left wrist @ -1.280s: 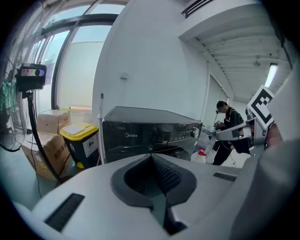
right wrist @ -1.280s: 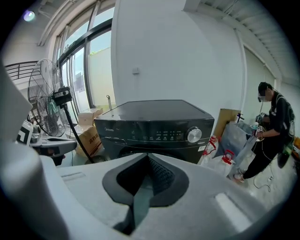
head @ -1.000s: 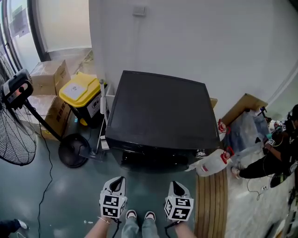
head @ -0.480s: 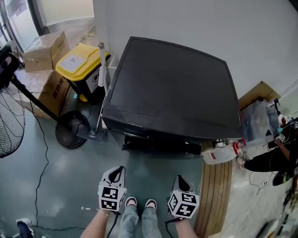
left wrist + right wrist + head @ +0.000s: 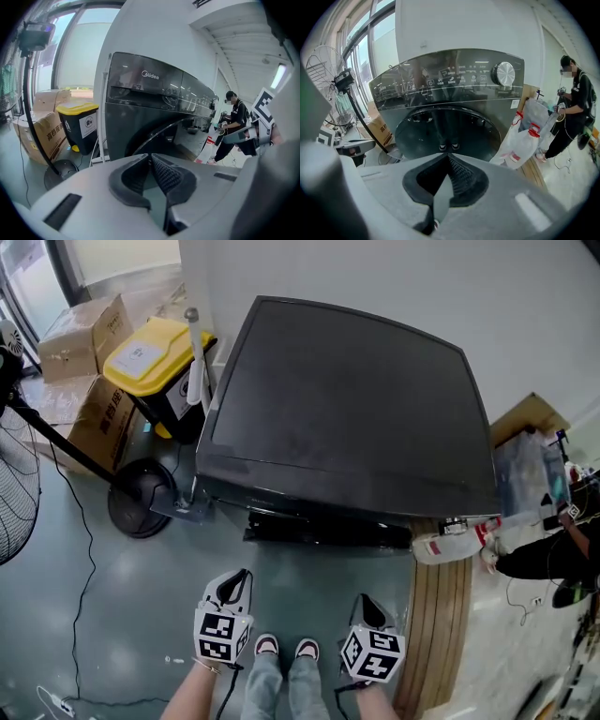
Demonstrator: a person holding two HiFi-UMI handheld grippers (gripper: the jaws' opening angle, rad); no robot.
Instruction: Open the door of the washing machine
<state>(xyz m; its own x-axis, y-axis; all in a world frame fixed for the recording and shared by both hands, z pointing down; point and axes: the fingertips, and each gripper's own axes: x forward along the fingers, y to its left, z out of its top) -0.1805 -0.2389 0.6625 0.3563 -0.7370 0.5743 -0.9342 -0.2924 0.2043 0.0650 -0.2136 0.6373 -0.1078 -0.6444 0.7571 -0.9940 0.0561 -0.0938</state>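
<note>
Door (image 5: pixel 445 133) of washing machine (image 5: pixel 347 409): round, dark glass, closed flush in the front face, below the control strip with silver dial (image 5: pixel 505 73); seen head-on in right gripper view, obliquely in left gripper view. Machine backed against white wall (image 5: pixel 375 277), dark top filling centre of head view. Left gripper (image 5: pixel 241 577) and right gripper (image 5: pixel 364 602) side by side over the floor (image 5: pixel 141 615) in front of the machine, apart from it, touching nothing. Jaws of both pressed together, nothing between them. Further out: white jug (image 5: pixel 452 546) at machine's right front corner, wooden board (image 5: pixel 433 634) just beside it; yellow-lidded bin (image 5: pixel 150 357) and cardboard boxes (image 5: pixel 80 329) left of machine; fan base (image 5: pixel 139 512) near left front corner; person (image 5: pixel 574 108) standing off to the right
</note>
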